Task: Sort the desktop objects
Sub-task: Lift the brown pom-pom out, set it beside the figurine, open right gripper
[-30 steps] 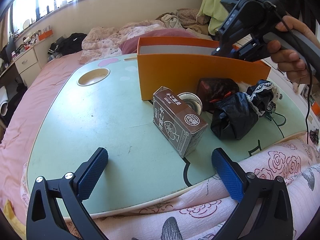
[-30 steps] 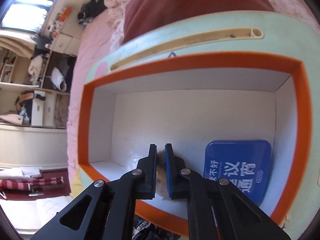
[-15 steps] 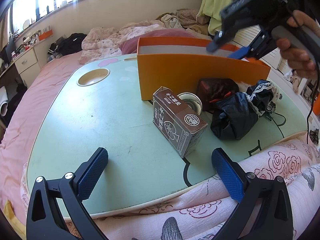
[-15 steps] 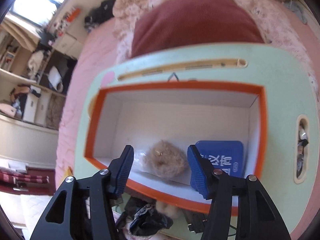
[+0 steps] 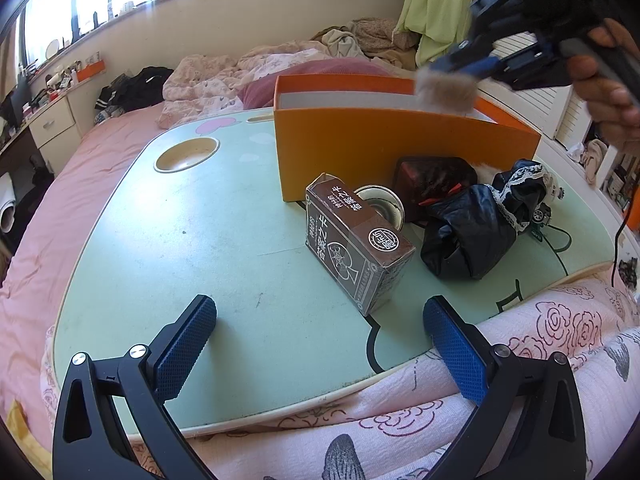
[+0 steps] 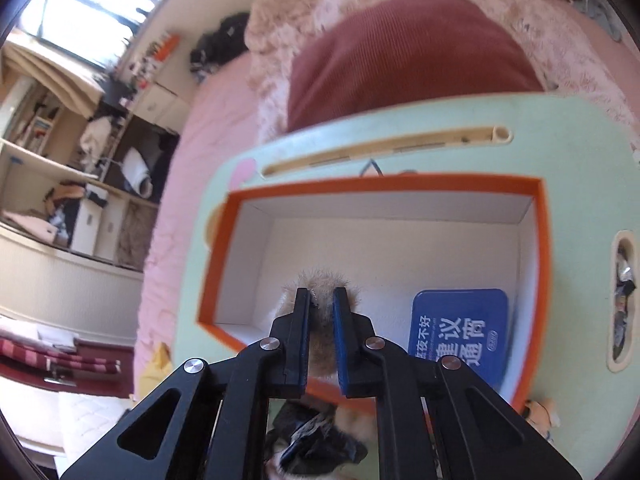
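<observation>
An orange box point(image 5: 384, 148) with a white inside stands on the pale green lap table point(image 5: 200, 240). My right gripper point(image 6: 321, 298) is shut on a tan fluffy pom-pom point(image 6: 320, 280) and holds it above the box's near rim; it also shows in the left wrist view point(image 5: 446, 90). A blue tin point(image 6: 460, 332) lies inside the box point(image 6: 376, 208). My left gripper point(image 5: 320, 320) is open and empty near the table's front edge. In front of it stands a brown card box point(image 5: 356, 240), with a round metal tin point(image 5: 380, 206), a dark red pouch point(image 5: 436, 180) and black lace-trimmed cloth point(image 5: 476, 232).
A round cup recess point(image 5: 187, 154) sits at the table's far left. A slot point(image 6: 384, 150) runs along the table's far edge. Pink bedding point(image 5: 60, 208) surrounds the table and a floral quilt point(image 5: 540, 344) lies at its front right.
The right gripper was shut on the pom-pom low in the box, opened with the pom-pom on the box floor, and now is shut on it again, lifted above the rim. Left gripper unmoved.
</observation>
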Demonstrator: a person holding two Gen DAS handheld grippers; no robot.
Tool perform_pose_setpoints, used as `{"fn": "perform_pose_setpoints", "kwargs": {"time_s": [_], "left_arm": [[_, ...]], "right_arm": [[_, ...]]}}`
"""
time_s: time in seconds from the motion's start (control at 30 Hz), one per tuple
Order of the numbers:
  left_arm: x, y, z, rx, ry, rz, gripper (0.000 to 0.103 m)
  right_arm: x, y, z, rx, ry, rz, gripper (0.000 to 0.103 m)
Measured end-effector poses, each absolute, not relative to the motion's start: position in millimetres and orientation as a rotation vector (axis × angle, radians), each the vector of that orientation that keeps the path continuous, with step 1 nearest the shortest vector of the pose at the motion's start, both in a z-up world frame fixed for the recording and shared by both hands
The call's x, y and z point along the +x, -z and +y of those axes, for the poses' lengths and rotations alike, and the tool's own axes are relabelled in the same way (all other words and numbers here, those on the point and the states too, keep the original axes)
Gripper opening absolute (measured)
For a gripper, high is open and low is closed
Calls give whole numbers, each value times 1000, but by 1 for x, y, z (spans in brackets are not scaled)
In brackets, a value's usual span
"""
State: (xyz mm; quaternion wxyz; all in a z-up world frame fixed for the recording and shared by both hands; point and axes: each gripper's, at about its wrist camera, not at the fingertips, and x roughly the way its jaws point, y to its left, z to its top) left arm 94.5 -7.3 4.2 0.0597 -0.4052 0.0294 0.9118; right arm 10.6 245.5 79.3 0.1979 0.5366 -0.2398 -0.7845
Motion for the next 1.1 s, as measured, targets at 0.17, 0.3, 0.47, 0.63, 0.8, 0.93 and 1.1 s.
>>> {"fn": "perform_pose_setpoints", "kwargs": {"time_s": [0.17,0.3,0.47,0.63,0.8,0.93,1.1], "left_arm": [[95,-4,-8,-1227,-2761,90,103],[95,-4,-7,-1227,-2761,90,103],[95,-4,-8,-1226,-2761,89,103],[95,-4,-7,-1226,-2761,88,103],[95,-4,-8,-1226,-2765,88,103],[95,-4,-7,-1228,-2764,89,103],[94,-4,-8,-1224,-2764,89,103]], "right_arm": [[62,-103,270,1403,2288,-619,11],[88,-80,277,1475,2320,-545,12],[106,-69,287,1378,2423,-514,25],[143,-74,276,1210,2500,-432,55],[192,-45,260,1228,2584,-276,55],[197,-2,246,1356,2672,-88,55],[195,5,238,1330,2711,-1,95]]}}
